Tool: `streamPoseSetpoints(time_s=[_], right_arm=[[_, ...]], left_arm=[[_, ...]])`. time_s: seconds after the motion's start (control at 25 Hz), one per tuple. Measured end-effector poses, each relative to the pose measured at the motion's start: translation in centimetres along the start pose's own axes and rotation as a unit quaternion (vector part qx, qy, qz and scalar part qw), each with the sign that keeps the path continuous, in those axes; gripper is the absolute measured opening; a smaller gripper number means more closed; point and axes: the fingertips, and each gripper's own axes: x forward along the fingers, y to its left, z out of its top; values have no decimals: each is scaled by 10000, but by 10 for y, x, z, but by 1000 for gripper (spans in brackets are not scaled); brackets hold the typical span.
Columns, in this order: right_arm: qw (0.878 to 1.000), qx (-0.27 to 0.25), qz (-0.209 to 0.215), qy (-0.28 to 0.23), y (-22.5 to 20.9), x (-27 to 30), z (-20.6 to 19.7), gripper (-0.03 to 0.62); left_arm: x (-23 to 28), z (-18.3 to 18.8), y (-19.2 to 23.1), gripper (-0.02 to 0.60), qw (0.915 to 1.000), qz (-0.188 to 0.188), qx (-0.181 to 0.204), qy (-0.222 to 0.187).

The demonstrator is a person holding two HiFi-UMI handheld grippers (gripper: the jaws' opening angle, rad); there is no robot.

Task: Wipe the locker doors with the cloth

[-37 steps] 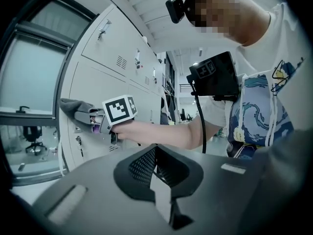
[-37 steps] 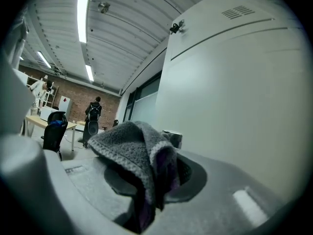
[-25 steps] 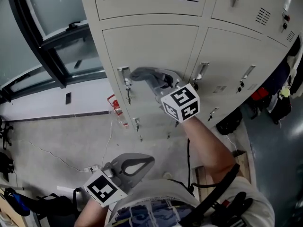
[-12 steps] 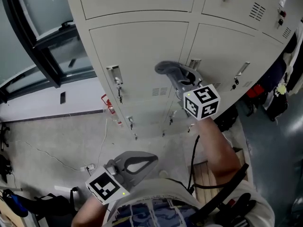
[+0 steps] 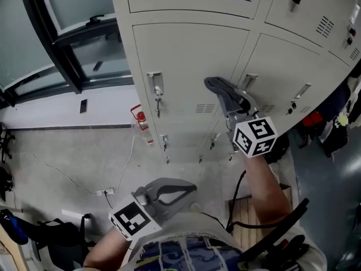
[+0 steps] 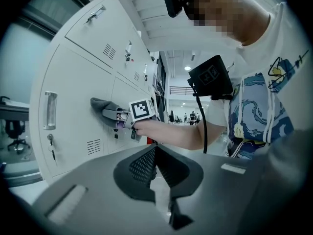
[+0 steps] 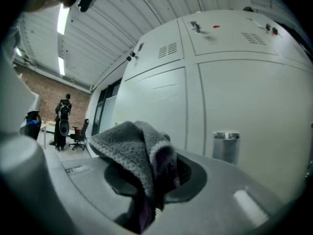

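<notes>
Cloth [image 5: 216,86], grey and bunched, clamped tight between the jaws of the right gripper [image 5: 228,97] and held against the pale locker doors [image 5: 186,61], at the seam between two middle doors. Just right of it, a recessed metal handle [image 5: 248,82]; to the left, on the neighbouring door, a second handle [image 5: 154,82] with a key [image 5: 158,103] hanging below. Along the right gripper's own jaws, folds of towelling heaped over the tips, with a purple edge tucked in. Left gripper [image 5: 172,191] low and near, close to the person's patterned shirt [image 5: 186,253], well apart from the lockers, jaws together with nothing between. On the concrete floor [image 5: 67,151] at the foot of the lockers, a red-capped bottle [image 5: 141,123] and a thin white cable [image 5: 62,176]. Far left, a dark-framed window [image 5: 56,44]. Far right, dark bags [image 5: 333,131] beside the lockers.
</notes>
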Motion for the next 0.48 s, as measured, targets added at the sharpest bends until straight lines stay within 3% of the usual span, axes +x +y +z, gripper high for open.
streamPoseSetpoints(time_s=[0.28,0.48], right_arm=[[9892,374,1407,186,125,50,-13,87],[9778,832,1892,349,179,95,-18,87]], left_arm=[[-30,-3,6,3,9996,281,20,-47],[-58,-9,10,3,9985,537,-28,-48]])
